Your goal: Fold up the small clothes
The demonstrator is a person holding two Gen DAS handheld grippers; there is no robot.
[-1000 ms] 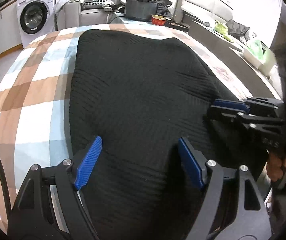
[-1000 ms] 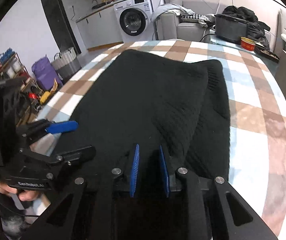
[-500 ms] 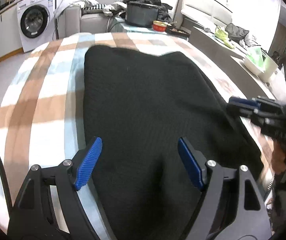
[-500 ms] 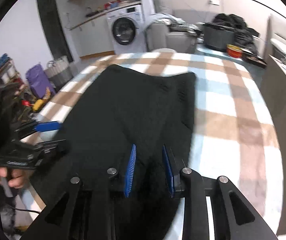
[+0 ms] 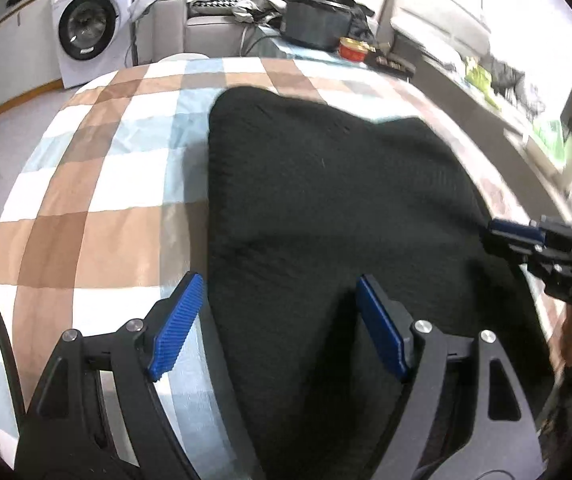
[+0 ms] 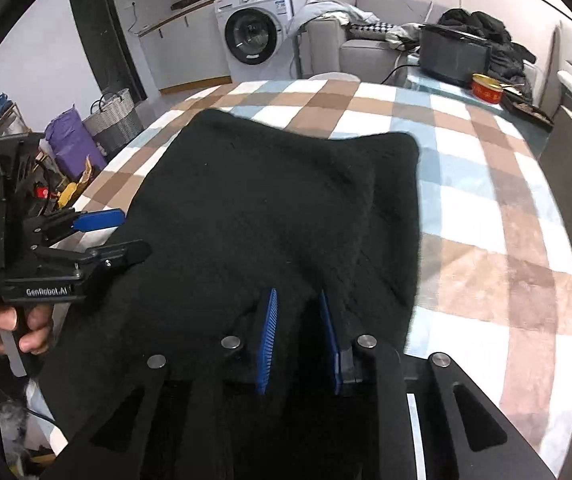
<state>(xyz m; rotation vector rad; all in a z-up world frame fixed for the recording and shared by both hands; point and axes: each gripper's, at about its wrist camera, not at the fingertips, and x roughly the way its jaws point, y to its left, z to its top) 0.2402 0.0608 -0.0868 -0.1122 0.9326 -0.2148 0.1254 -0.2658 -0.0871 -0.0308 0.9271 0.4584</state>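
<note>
I have the black knit garment [image 6: 270, 208] lying flat on the checked desk [image 6: 485, 208], its far edge toward the washing machine [image 6: 254, 32]. My right claw [image 6: 297, 340] sits over the garment's near edge with a ridge of the knit between its pads; its jaws have just been opening a little, and from here I cannot tell whether the pads press the cloth. My left claw [image 5: 278, 324] is spread wide and released, one pad over the desk just beside the garment's side edge, the other over the cloth, holding nothing. I judge that straddle as lining up on the edge for a pinch, so both near corners can be carried toward the washing machine side in one fold.
</note>
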